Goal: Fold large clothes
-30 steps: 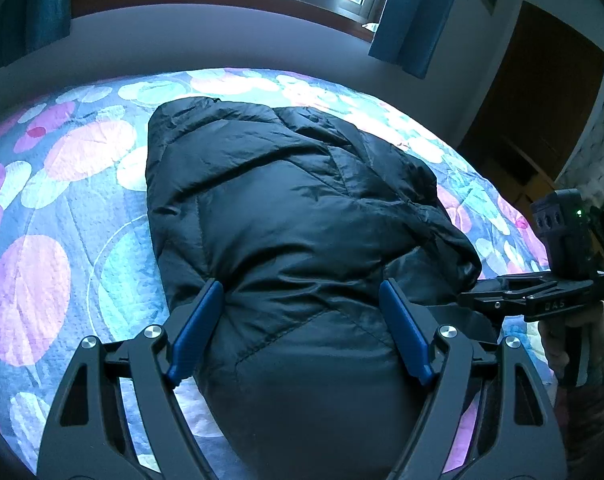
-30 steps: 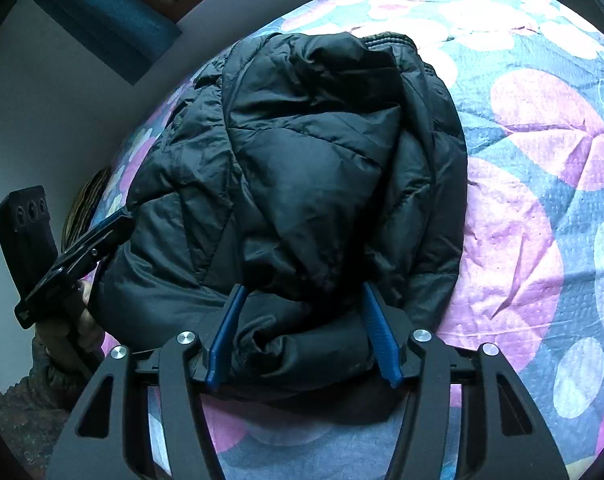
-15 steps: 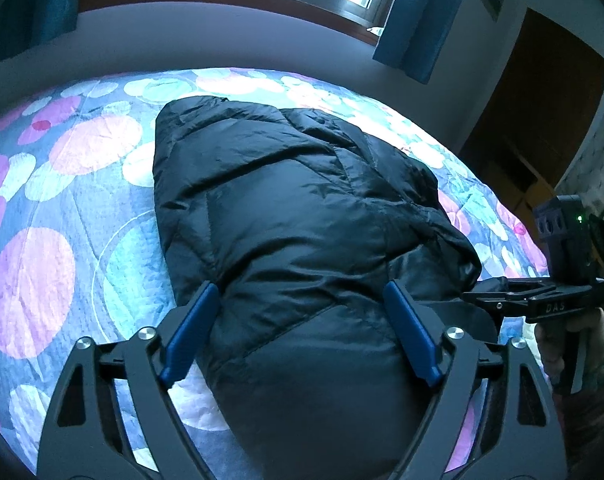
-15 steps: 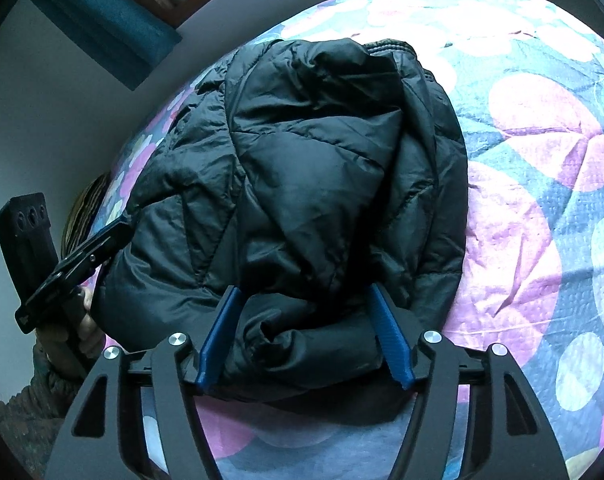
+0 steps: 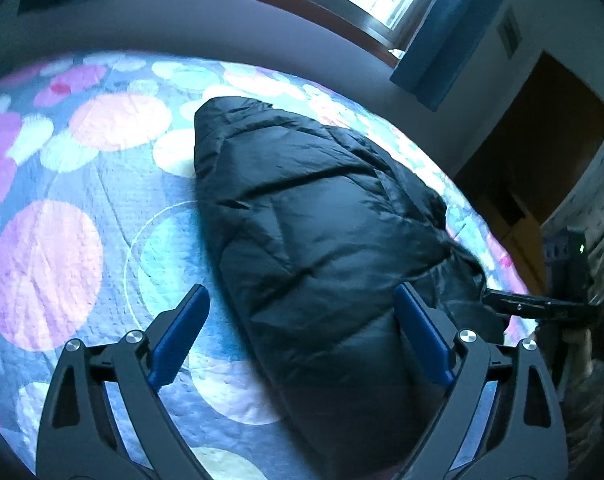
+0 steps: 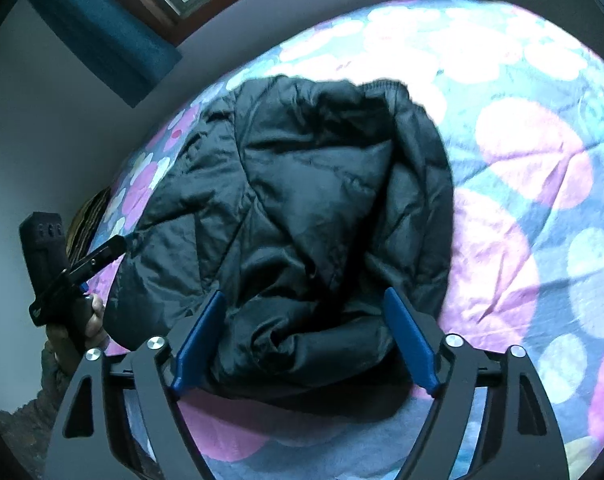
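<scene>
A black puffer jacket [image 5: 322,232] lies folded into a bundle on a bed quilt [image 5: 46,276] printed with pink and white circles. My left gripper [image 5: 302,332] hovers over the jacket's near end with its jaws opening. Its left pad [image 5: 180,334] is over bare quilt and its right pad [image 5: 422,334] sits beside the fabric without pressing it. In the right wrist view the jacket [image 6: 314,200] has a rolled near end lying between the pads of my right gripper [image 6: 306,332], whose jaws are opening with no squeeze on it. Each gripper shows in the other's view: the right gripper [image 5: 492,300] and the left gripper [image 6: 116,246], both at the jacket's edge.
A window with blue curtains [image 5: 434,40] is on the wall behind the bed, and a dark doorway [image 5: 542,152] is at the right. A hand [image 6: 92,316] holds the left gripper's handle. Open quilt [image 6: 542,240] stretches to the right of the jacket.
Both grippers' jaws have spread wider and let go of the jacket. The left gripper has slid left, so its left pad is off the fabric. The right gripper has drawn back slightly.
</scene>
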`<action>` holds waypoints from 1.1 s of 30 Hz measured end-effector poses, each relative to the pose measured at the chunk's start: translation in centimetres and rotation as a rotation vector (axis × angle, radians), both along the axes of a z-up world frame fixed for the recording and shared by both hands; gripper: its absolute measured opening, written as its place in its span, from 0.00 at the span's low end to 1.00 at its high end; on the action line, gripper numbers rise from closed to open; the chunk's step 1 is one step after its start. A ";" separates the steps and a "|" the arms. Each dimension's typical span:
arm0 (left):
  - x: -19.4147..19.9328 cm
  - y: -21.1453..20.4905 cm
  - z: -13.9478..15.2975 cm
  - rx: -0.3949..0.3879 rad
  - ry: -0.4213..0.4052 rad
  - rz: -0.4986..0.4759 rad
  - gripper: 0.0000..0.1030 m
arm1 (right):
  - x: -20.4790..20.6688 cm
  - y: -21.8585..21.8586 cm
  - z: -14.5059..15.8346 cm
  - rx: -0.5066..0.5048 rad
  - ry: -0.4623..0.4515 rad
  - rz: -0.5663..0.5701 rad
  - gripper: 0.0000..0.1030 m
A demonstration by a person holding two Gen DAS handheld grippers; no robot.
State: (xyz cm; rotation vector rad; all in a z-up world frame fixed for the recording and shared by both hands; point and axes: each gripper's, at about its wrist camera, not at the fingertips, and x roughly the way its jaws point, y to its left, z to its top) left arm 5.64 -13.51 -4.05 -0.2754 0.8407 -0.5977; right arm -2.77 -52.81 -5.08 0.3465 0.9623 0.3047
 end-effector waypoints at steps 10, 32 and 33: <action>2.5 -0.1 -2.4 -0.149 0.099 -0.041 0.94 | 3.9 -4.1 -2.0 0.150 0.005 -0.076 0.84; 3.3 -3.0 -2.6 -0.123 0.105 -0.038 0.97 | 7.8 -2.7 -5.7 0.223 0.050 0.004 0.93; 3.3 -2.9 -2.6 -0.124 0.106 -0.037 0.97 | 7.6 -2.5 -5.6 0.219 0.047 0.005 0.93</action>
